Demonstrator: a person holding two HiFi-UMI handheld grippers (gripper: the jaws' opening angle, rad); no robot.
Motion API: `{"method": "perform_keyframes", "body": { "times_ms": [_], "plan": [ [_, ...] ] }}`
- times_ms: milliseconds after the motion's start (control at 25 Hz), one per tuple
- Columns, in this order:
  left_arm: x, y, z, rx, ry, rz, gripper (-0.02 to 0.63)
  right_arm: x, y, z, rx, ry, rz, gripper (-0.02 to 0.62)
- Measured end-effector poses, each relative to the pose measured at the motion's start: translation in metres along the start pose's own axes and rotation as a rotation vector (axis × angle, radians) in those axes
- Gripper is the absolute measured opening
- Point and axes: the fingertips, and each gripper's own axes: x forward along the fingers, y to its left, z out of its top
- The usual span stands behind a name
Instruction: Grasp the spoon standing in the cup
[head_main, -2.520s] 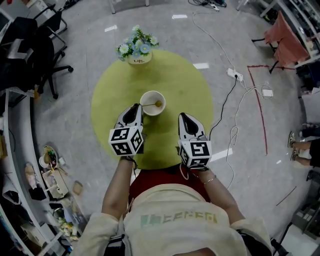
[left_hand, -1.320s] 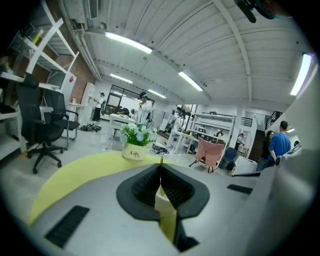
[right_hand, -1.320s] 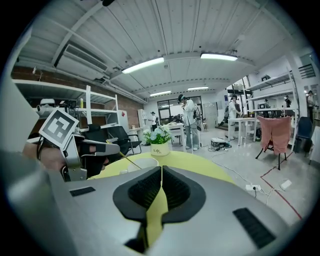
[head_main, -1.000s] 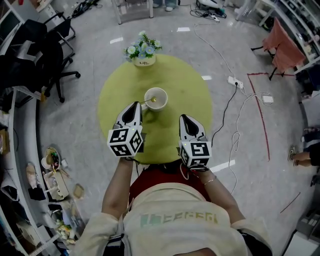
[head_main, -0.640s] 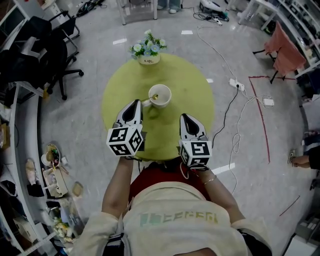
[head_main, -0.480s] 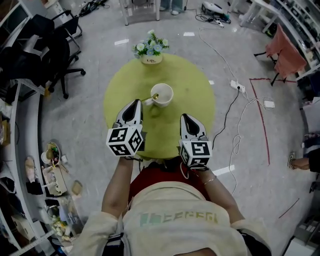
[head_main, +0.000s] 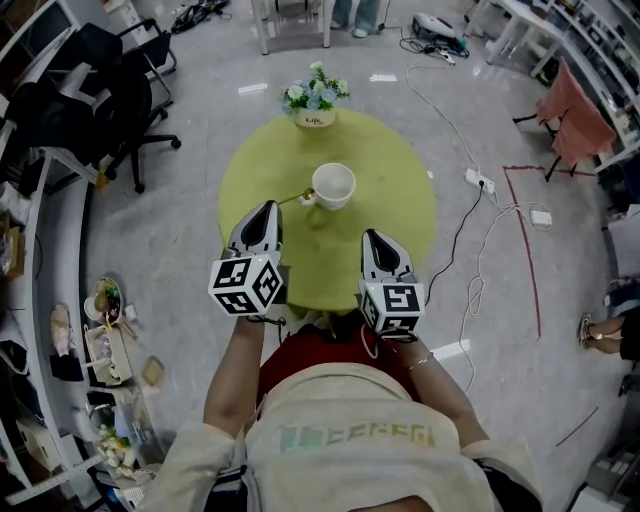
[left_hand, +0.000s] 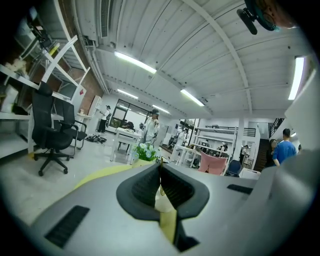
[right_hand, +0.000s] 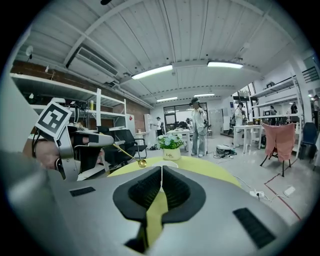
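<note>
left gripper (head_main: 268, 208) has its jaws closed on the thin handle of the golden spoon (head_main: 291, 198). the spoon is out of the white cup (head_main: 333, 185), and its bowl hangs just beside the cup's left side. right gripper (head_main: 372, 237) has its jaws pressed together with nothing between them, over the round green table (head_main: 400, 220), near the cup.

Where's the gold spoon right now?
The spoon is left of centre in the head view, over the green table. Its handle is pinched in the left gripper and its bowl is by the left rim of the white cup.
</note>
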Motion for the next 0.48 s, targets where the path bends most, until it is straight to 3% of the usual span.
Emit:
{"method": "perform_keyframes", "body": {
  "times_ms": [480],
  "plan": [
    [-0.036,0.016,-0.003,-0.019,-0.013,0.056,0.026,-0.009,0.021,-0.003,-0.014,-0.001,0.035,0.037]
  ]
}}
